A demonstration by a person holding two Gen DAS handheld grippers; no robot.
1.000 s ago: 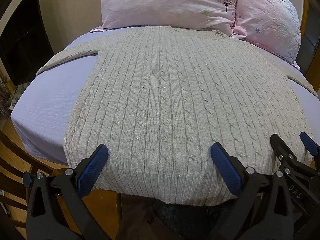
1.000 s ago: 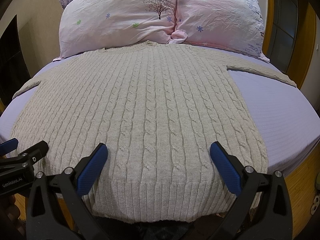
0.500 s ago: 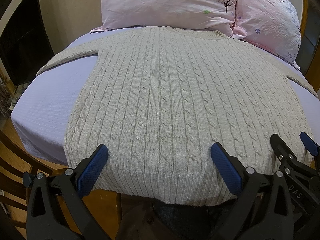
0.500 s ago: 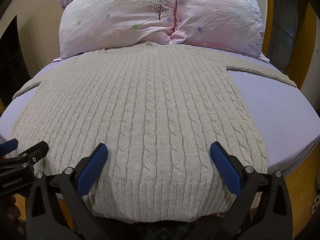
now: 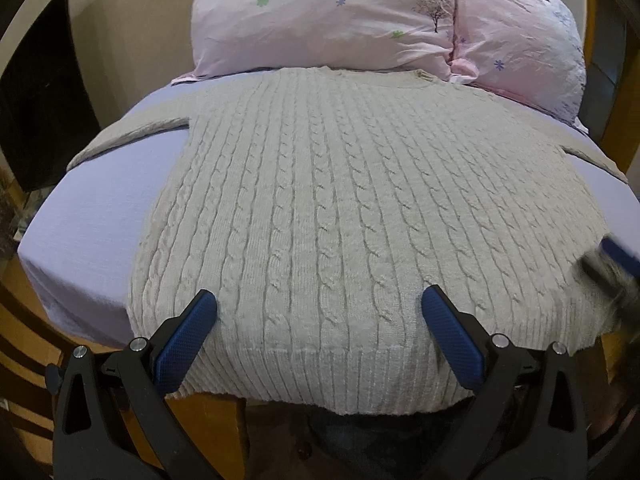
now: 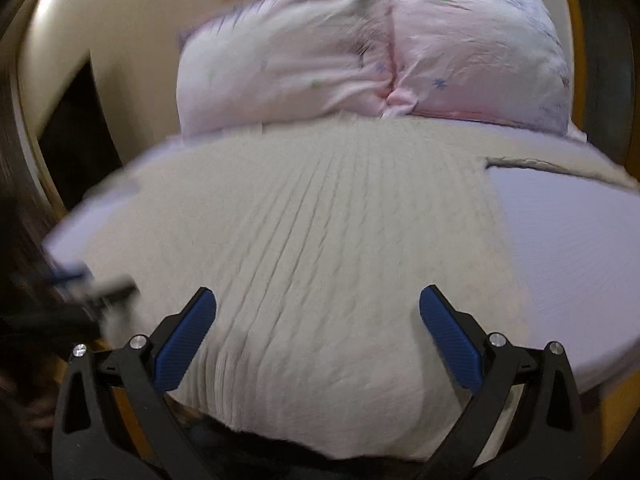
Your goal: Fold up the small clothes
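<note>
A beige cable-knit sweater [image 5: 352,200] lies flat, front down the bed, hem toward me, sleeves spread to both sides. It also shows blurred in the right wrist view [image 6: 312,248]. My left gripper [image 5: 320,312] is open and empty, hovering over the hem's left half. My right gripper [image 6: 318,312] is open and empty over the hem's right half; it shows as a blur at the right edge of the left wrist view [image 5: 612,268]. The left gripper is a blur at the left edge of the right wrist view [image 6: 80,284].
The sweater lies on a lilac bed sheet [image 5: 92,216]. Two pink flowered pillows [image 5: 328,20] lean at the bed's head. A dark panel [image 5: 36,120] stands at the left wall. Wooden bed frame [image 5: 32,356] shows below the mattress edge.
Both grippers have moved: the right wrist view is now motion-blurred and sits lower, tilted, and the left view has shifted slightly forward. Both stay open. The sweater has not moved.
</note>
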